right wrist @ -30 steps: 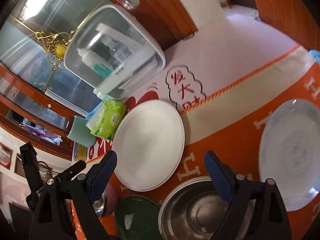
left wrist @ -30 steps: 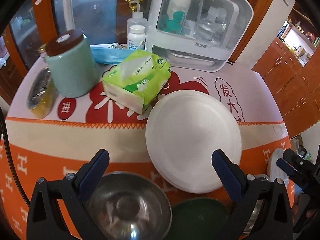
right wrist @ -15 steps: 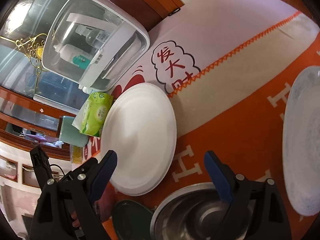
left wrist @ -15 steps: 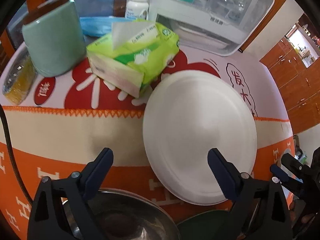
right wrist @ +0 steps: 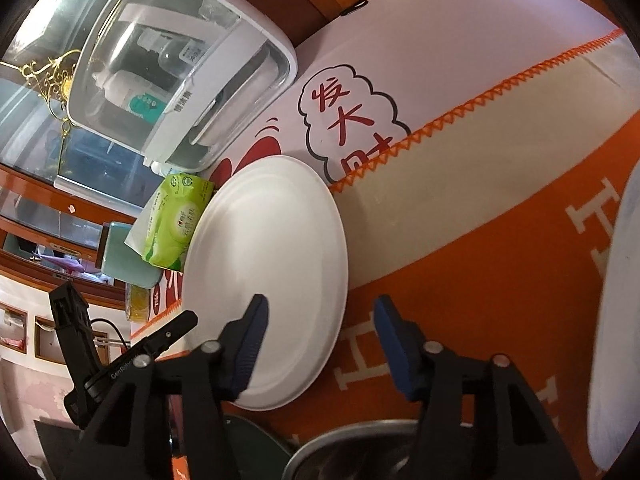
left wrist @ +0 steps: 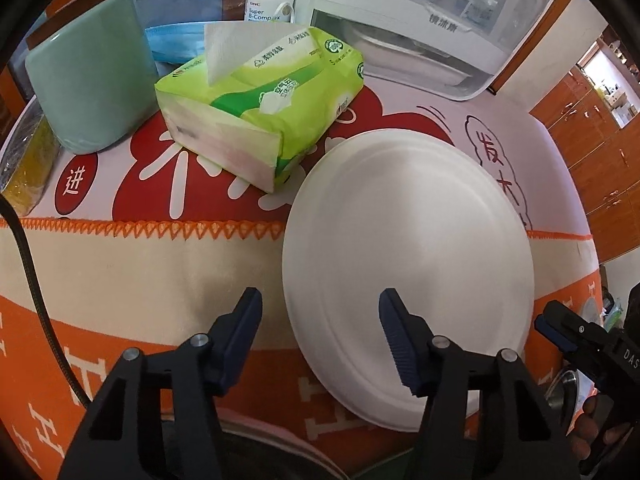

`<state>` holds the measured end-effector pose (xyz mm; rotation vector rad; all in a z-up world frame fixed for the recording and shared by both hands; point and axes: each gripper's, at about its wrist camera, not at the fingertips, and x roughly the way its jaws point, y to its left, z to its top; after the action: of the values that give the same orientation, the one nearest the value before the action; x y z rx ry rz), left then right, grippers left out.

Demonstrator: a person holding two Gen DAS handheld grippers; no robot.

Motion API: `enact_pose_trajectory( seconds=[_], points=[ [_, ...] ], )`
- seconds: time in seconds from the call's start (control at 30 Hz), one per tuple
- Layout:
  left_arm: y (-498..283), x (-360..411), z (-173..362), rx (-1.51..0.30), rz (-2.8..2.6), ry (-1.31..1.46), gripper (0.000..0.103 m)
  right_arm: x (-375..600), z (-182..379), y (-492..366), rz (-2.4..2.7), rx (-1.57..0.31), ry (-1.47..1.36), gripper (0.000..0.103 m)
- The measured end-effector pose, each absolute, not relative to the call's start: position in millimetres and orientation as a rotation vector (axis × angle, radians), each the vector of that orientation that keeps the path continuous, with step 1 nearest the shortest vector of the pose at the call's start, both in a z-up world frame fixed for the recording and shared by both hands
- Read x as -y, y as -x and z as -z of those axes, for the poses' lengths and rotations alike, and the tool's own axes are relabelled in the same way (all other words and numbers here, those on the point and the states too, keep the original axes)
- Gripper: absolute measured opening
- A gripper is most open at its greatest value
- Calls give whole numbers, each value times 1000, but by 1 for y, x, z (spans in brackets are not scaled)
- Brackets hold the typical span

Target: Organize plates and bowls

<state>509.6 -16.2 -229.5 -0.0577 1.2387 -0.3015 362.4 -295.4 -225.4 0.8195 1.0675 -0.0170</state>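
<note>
Along both frames' lower edges, steel bowl (right wrist: 360, 452) rims are cut off; both jaws, just closing, straddle the white plate (left wrist: 408, 264) edges ungripped.

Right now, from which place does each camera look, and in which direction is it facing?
Left wrist view: sits on the left tongs, looking steeply down at the white plate and tissue pack; its jaws, just closing, straddle the plate's edge without pressing; the right tongs and some fingers show at right.
Right wrist view: sits on the right tongs, looking down at the orange cloth; its jaws, just closing, hold nothing; the left tongs show at left.
Shared: plate, tissue pack, white cabinet.
</note>
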Motion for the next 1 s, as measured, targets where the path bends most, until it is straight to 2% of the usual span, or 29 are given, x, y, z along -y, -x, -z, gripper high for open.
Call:
enact_pose_trajectory(
  seconds=[0.13, 0.2, 0.3, 0.5, 0.77, 1.0],
  points=[
    [-512, 22, 234, -1235, 301, 37, 53, 295, 231, -366, 7, -1068, -818, 39],
    [-513, 26, 239, -1251, 310, 6, 45, 294, 235, -367, 3, -1078, -823, 32],
    [-514, 34, 244, -1261, 316, -27, 39, 293, 239, -369, -2, -1088, -824, 23],
    [-515, 31, 243, -1258, 299, -14, 30, 296, 237, -366, -1, -1060, -851, 16],
    [-499, 13, 212, -1191, 328, 63, 30, 299, 198, -355, -36, -936, -808, 16],
    [-466, 8, 158, -1049, 377, 100, 30, 305, 154, -332, -60, -829, -793, 16]
  ],
)
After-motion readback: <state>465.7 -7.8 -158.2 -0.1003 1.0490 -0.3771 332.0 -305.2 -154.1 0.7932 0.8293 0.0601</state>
